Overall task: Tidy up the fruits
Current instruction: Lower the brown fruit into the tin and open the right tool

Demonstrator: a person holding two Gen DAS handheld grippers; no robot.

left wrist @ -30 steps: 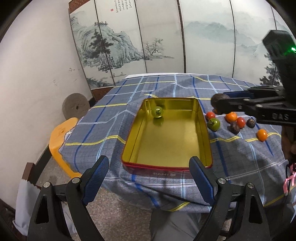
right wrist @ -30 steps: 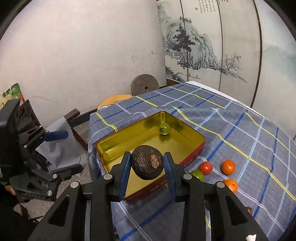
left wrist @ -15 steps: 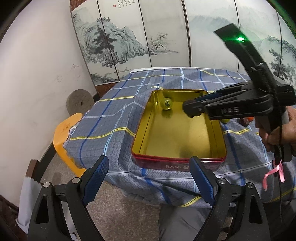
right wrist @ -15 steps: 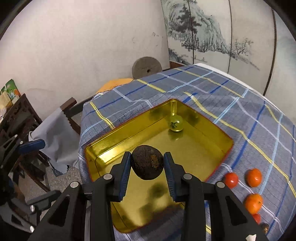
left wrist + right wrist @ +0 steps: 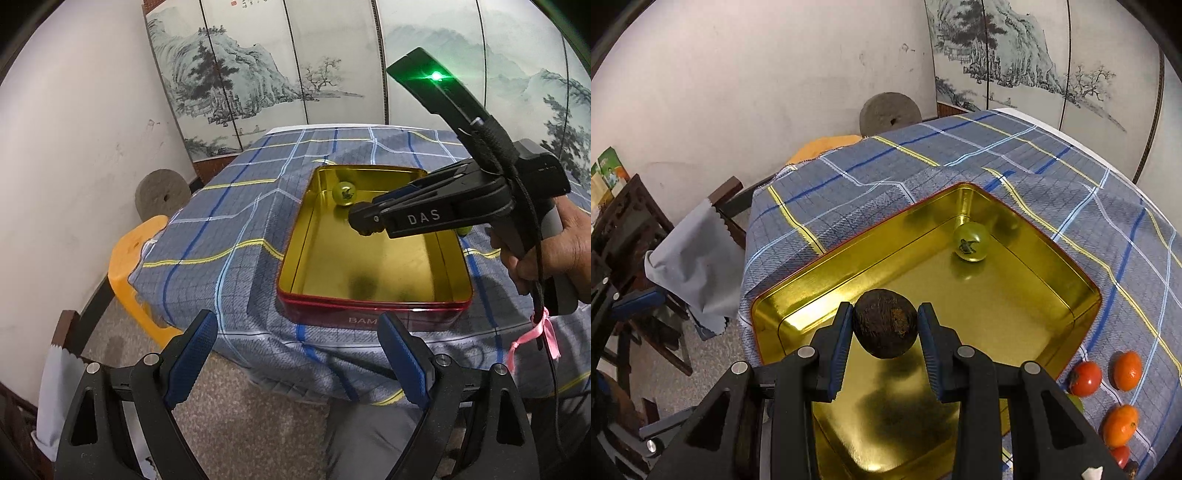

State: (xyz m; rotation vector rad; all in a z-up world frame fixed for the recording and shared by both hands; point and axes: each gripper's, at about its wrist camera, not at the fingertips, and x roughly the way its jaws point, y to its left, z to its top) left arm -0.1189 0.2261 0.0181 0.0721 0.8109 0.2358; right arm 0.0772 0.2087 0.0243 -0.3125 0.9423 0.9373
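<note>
A dark fruit (image 5: 884,323) was gripped in the right tool (image 5: 884,332) above the tin (image 5: 1071,273) — the placing step. The left tool (image 5: 295,354) was held open, empty; release was called for next.

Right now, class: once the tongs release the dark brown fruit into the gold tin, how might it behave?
The dark brown fruit looks round, so it will probably roll. The gold tin floor looks smooth, but its walls should stop it. Its rough skin likely grips well.

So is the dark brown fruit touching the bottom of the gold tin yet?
Apart. In the right wrist view the brown fruit hangs clamped in the right gripper, with bare tin floor and its own shadow showing beneath it.
</note>
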